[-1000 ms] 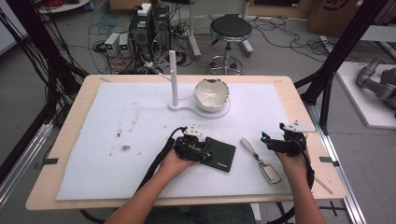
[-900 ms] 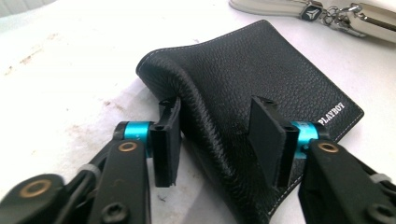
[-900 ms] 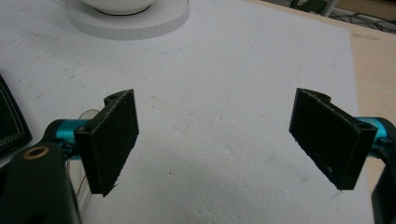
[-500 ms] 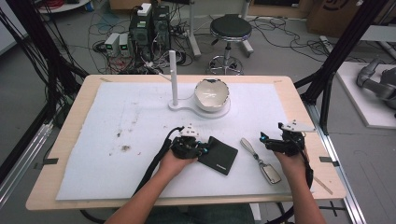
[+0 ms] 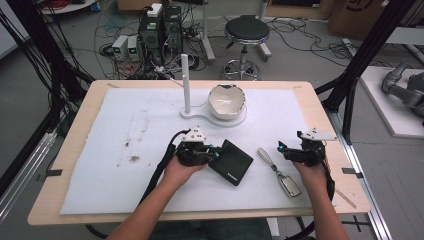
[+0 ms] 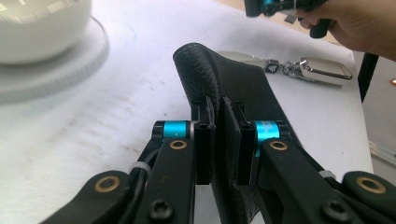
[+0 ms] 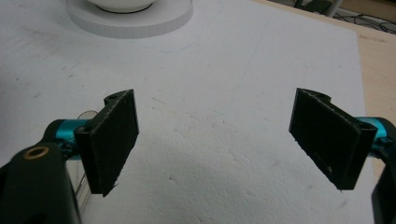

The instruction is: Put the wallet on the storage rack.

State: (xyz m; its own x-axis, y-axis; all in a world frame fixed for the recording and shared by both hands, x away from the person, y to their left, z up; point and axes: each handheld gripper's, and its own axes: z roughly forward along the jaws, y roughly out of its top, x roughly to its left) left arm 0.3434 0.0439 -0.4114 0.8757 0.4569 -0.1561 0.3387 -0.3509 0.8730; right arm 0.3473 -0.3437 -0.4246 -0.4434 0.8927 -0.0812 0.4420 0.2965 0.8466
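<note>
Left gripper [image 5: 212, 151] sits just left of centre in the high view, its fingers [image 6: 204, 140] clamped on one edge of the black wallet [image 5: 231, 162]; the jaws have just been closing, with that edge between them. In the left gripper view the wallet [image 6: 224, 79] runs up from between the fingers toward frame centre, held by a thin strip of its near edge, the rest looking lifted and bowed, far end low toward the white mat [image 5: 125, 125]. Right gripper [image 5: 290, 150] hovers at right of the high view, fingers [image 7: 114, 140] wide apart with nothing between them, only mat under them in the right gripper view. Car key with strap [image 5: 280, 175] lies on the mat between the wallet and the right hand [image 5: 312, 172]. Bowl [image 5: 227, 101] on its white stand [image 5: 200, 114] sits in upper centre, near the wallet's far side. Risks, judged: the grip is shallow and near one edge, so the wallet may slip out or swing and flop open if lifted fast; leather looks smooth, a pinch on a single flap could let the other flap drop. Swinging it toward upper centre could knock the bowl or stand. Dragging it right could shove the key. Table [image 5: 325, 115] edge on the right is close to the right hand.
</note>
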